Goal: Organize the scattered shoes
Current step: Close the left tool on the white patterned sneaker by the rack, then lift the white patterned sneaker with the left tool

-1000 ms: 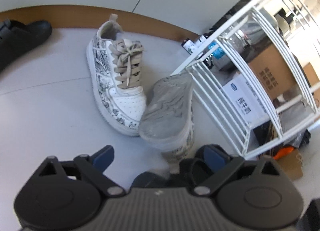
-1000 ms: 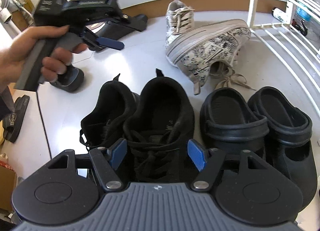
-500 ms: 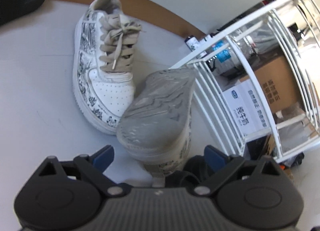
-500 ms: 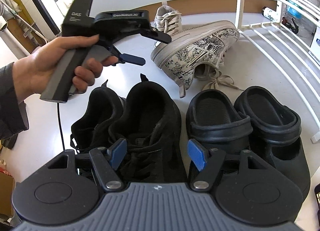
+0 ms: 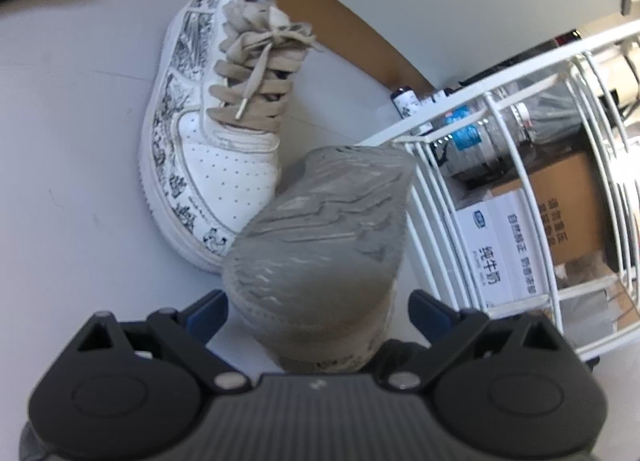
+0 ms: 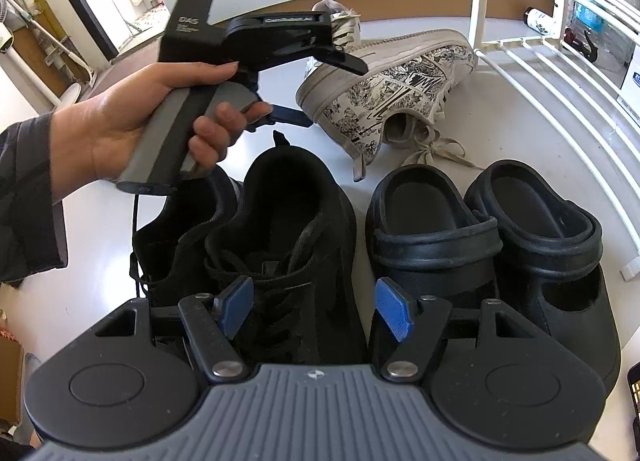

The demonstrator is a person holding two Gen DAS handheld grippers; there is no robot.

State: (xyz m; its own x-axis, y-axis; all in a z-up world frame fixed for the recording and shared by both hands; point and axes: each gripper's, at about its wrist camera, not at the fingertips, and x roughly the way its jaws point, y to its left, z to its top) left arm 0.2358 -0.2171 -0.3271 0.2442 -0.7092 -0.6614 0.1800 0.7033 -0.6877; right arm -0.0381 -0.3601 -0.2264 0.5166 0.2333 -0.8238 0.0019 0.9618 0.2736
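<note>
Underneath everything lies a smooth pale grey floor (image 6: pixel 500 133), which meets a white wall above a brown baseboard (image 5: pixel 332 33). On the right side stands a white wire shoe rack (image 6: pixel 532 57), and behind its bars the left wrist view shows a cardboard box (image 5: pixel 568 205), a white carton with printed characters (image 5: pixel 492 245) and plastic bottles. Six shoes are visible in total, in three pairs. Two black sneakers (image 6: pixel 288 221) stand side by side close to the right gripper (image 6: pixel 316 311), and two black clogs (image 6: pixel 492 229) stand just beside them, near the rack. Two white sneakers with black drawings and beige laces are farther away: one upright sneaker (image 5: pixel 212 133) rests on its sole near the baseboard, and one tipped sneaker (image 6: pixel 396 81) lies on its side with its grey sole turned to the left gripper (image 5: pixel 318 311). The left gripper, held in a hand (image 6: pixel 136 121) with a dark sleeve, is spread wide, and the heel end of the tipped sneaker is between its blue pads, but they do not press on it. The right gripper is released too, and it hovers over the black sneakers with nothing grasped.
</note>
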